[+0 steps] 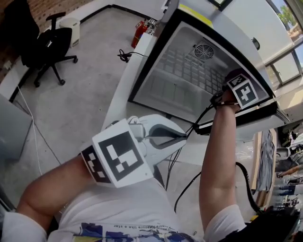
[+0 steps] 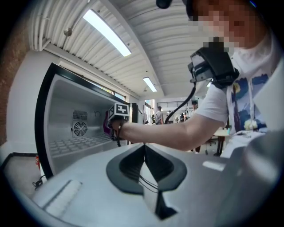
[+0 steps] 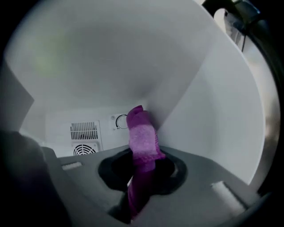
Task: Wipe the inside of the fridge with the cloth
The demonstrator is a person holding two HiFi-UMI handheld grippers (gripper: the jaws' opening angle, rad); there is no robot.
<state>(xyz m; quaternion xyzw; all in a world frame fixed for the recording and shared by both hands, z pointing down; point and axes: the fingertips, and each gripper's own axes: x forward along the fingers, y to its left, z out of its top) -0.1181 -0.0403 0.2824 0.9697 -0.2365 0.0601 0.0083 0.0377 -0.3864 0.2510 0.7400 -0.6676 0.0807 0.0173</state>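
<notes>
Right gripper (image 3: 143, 165) clamps purple cloth (image 3: 142, 135) inside mini fridge (image 1: 182, 71), presented for wiping; left gripper (image 2: 144, 170) closed, empty, held clear.

The magenta fuzzy cloth (image 3: 141, 142) has a paler, speckled pink face above a darker purple fold. The grey plastic right gripper (image 3: 142, 166) and the matching grey left gripper (image 2: 144, 148) have black recesses round their jaws, and each bears a cube of black-and-white square markers (image 1: 118, 158). The box-shaped fridge (image 1: 163, 90) is white inside and framed in black, with a yellow strip (image 1: 195, 14) on top. The person's white shirt (image 1: 118, 208) carries a blue and yellow print.
</notes>
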